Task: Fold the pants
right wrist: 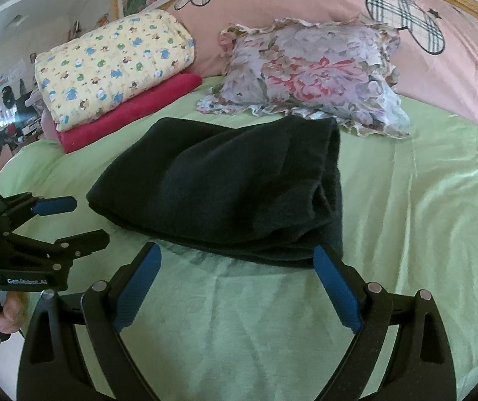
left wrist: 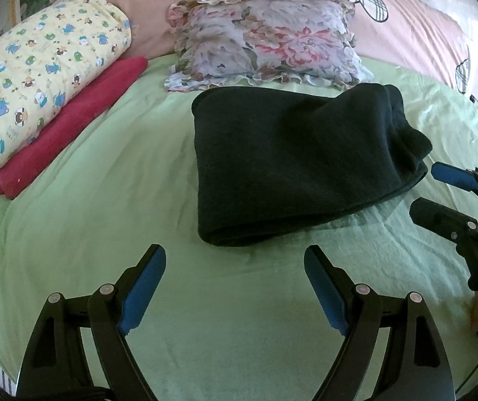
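The dark pants (left wrist: 292, 163) lie folded into a thick rectangle on the green bed sheet (left wrist: 105, 200); they also fill the middle of the right wrist view (right wrist: 225, 187). My left gripper (left wrist: 235, 257) hovers open just short of the bundle's near edge, with nothing between its blue pads. My right gripper (right wrist: 237, 255) is open too, its right pad (right wrist: 336, 287) close to the pants' near corner. Each gripper shows in the other's view: the right one (left wrist: 422, 190) at the far right beside the bundle, the left one (right wrist: 85, 219) at the left, held by a hand (right wrist: 4, 310).
A floral pillow (left wrist: 269, 40) lies right behind the pants. A yellow printed quilt (left wrist: 44, 70) is stacked on a folded red blanket (left wrist: 71, 127) at the back left. A pink duvet (left wrist: 422, 33) runs along the back. Green sheet stretches in front of the pants.
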The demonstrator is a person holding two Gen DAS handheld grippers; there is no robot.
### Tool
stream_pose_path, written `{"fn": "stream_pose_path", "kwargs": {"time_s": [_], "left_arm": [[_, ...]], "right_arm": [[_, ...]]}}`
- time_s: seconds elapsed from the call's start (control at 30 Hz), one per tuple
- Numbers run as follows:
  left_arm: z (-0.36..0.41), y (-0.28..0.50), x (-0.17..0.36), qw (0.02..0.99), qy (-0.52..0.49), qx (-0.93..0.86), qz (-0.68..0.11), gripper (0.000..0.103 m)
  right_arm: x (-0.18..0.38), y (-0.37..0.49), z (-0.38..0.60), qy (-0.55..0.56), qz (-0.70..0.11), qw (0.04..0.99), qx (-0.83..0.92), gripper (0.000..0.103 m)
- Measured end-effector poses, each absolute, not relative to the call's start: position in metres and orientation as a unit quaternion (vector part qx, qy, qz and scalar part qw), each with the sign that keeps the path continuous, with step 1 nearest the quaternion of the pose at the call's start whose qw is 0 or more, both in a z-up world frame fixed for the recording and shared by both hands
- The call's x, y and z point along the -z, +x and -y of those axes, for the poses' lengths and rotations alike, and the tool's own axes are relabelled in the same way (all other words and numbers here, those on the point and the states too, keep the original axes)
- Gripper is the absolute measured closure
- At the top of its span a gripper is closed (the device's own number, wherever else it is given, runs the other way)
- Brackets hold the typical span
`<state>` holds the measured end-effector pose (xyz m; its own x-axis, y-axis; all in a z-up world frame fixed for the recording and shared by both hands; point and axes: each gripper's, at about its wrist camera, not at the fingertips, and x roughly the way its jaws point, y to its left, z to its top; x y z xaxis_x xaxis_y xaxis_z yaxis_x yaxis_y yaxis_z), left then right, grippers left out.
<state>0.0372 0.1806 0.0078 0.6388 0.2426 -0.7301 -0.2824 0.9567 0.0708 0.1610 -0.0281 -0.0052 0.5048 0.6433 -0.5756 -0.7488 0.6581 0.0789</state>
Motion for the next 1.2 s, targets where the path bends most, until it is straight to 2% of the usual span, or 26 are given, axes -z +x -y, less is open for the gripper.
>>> {"fn": "stream_pose_path", "kwargs": {"time_s": [1.2], "left_arm": [[-0.186,0.051,-0.029,0.905,-0.016,-0.154,-0.396,0.018]], "right_arm": [[-0.03,0.171,0.016,-0.117,-0.288,0.856,-0.413,0.01]]}}
